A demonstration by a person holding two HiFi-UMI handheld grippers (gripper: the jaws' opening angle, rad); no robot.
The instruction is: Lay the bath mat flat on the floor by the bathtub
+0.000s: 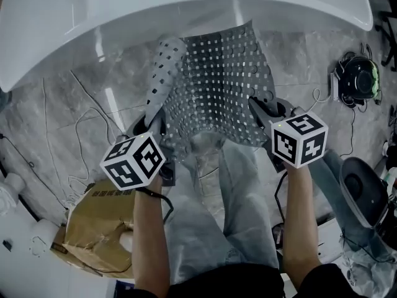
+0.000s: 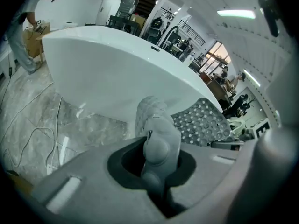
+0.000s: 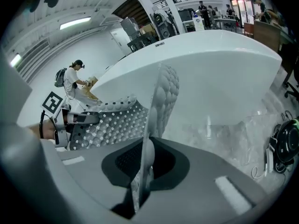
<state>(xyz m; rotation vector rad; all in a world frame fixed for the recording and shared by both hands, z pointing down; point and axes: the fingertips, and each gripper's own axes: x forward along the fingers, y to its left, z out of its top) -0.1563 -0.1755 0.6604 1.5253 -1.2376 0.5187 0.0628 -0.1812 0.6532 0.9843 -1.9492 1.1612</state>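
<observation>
A grey rubber bath mat [image 1: 214,85] with rows of small holes hangs between my two grippers, above the marble floor beside the white bathtub [image 1: 124,17]. Its far end reaches under the tub's rim and its left edge curls up. My left gripper [image 1: 156,124] is shut on the mat's near left corner, which shows bunched between the jaws in the left gripper view as mat [image 2: 156,139]. My right gripper [image 1: 259,110] is shut on the near right corner; the mat [image 3: 161,101] stands edge-on between its jaws in the right gripper view.
White cables [image 1: 80,135] trail over the marble floor at the left. A crumpled brown paper bag [image 1: 99,231] lies near my left arm. Dark gear with cords [image 1: 356,79] sits on the floor at the right. A person [image 3: 74,80] stands far off by boxes.
</observation>
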